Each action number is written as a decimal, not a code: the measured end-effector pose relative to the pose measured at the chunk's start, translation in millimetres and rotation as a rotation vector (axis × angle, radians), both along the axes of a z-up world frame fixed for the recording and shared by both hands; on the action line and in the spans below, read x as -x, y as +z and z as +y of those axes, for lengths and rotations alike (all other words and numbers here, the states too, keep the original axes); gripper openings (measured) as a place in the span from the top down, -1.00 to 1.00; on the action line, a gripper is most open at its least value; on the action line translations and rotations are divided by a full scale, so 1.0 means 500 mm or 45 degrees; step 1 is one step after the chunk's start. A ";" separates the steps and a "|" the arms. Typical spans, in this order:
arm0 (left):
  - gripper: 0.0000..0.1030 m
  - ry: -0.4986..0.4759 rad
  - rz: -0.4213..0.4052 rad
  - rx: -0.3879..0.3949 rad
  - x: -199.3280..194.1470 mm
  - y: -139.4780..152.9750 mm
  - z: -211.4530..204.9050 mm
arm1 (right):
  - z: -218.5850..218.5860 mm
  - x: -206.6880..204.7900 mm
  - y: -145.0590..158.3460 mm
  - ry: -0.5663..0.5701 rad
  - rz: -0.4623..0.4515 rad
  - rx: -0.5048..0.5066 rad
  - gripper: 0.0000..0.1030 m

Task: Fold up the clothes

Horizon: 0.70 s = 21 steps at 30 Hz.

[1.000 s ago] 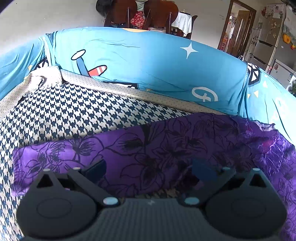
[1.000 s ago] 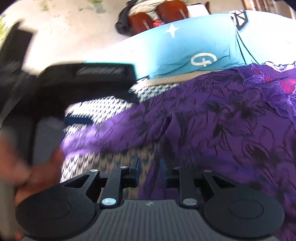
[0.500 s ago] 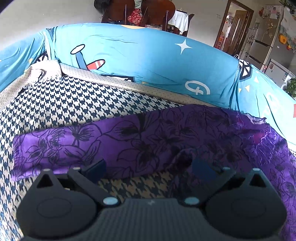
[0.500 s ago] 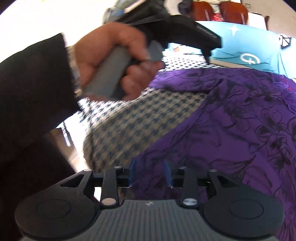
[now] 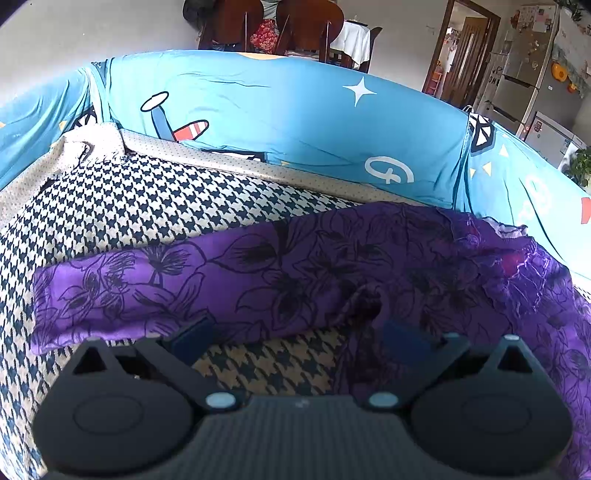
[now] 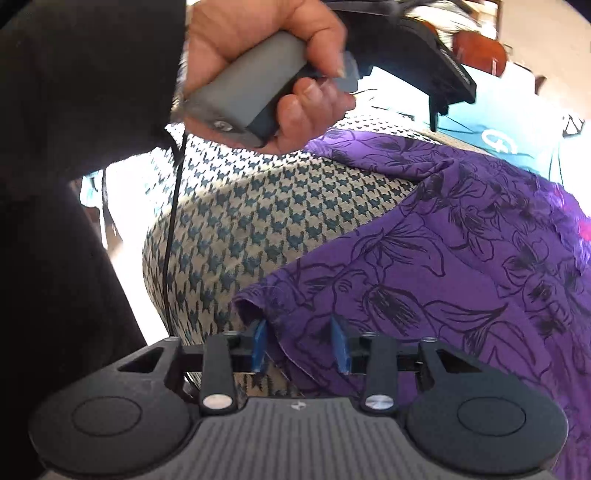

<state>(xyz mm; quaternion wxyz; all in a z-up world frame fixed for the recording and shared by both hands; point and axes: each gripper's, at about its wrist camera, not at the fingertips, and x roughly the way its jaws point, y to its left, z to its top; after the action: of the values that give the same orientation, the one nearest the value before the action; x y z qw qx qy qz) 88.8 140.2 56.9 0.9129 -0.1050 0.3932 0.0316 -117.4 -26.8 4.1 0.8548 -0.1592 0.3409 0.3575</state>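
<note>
A purple garment (image 5: 295, 266) with black flower outlines lies spread on a houndstooth seat cushion (image 5: 147, 206); one long flap stretches left. My left gripper (image 5: 295, 339) hovers low over the garment's near edge, open wide, with only cushion between its blue pads. In the right wrist view the garment (image 6: 443, 266) fills the right side. My right gripper (image 6: 299, 347) sits at its near left corner. Its jaws are closing with the hem between them, and a gap still shows beside each pad. A hand (image 6: 258, 55) in a dark sleeve holds the left gripper's handle above.
A bright blue printed cover (image 5: 295, 122) wraps the sofa back and arms around the cushion. Behind it stand wooden chairs (image 5: 280, 22), a doorway (image 5: 461, 55) and a fridge (image 5: 524, 85). A thin black cable (image 6: 173, 221) hangs from the left handle.
The right gripper has swung left and rolled, from mid-garment to its near left corner. The left gripper drew back a little, so more of the garment's left flap shows.
</note>
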 end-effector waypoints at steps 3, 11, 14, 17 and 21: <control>-1.00 0.006 -0.013 0.005 0.003 0.006 0.003 | 0.006 0.001 0.006 -0.007 -0.016 -0.021 0.83; -1.00 0.028 -0.031 0.010 0.008 0.017 0.017 | 0.049 0.023 0.033 0.066 -0.057 -0.118 0.84; -1.00 0.022 -0.021 -0.003 0.008 0.011 0.014 | 0.069 0.018 0.020 0.070 -0.029 -0.111 0.84; -1.00 0.004 -0.011 -0.008 0.009 0.005 0.007 | 0.086 0.014 0.003 0.082 0.010 -0.091 0.83; -1.00 -0.040 0.000 -0.028 0.011 -0.003 -0.012 | 0.086 0.011 -0.011 0.096 0.038 -0.070 0.76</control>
<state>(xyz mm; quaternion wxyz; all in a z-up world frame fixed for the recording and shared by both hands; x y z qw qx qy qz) 83.4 134.3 55.4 0.9144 -0.0889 0.3943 0.0217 -122.8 16.3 -1.2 0.8394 -0.1431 0.3376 0.4011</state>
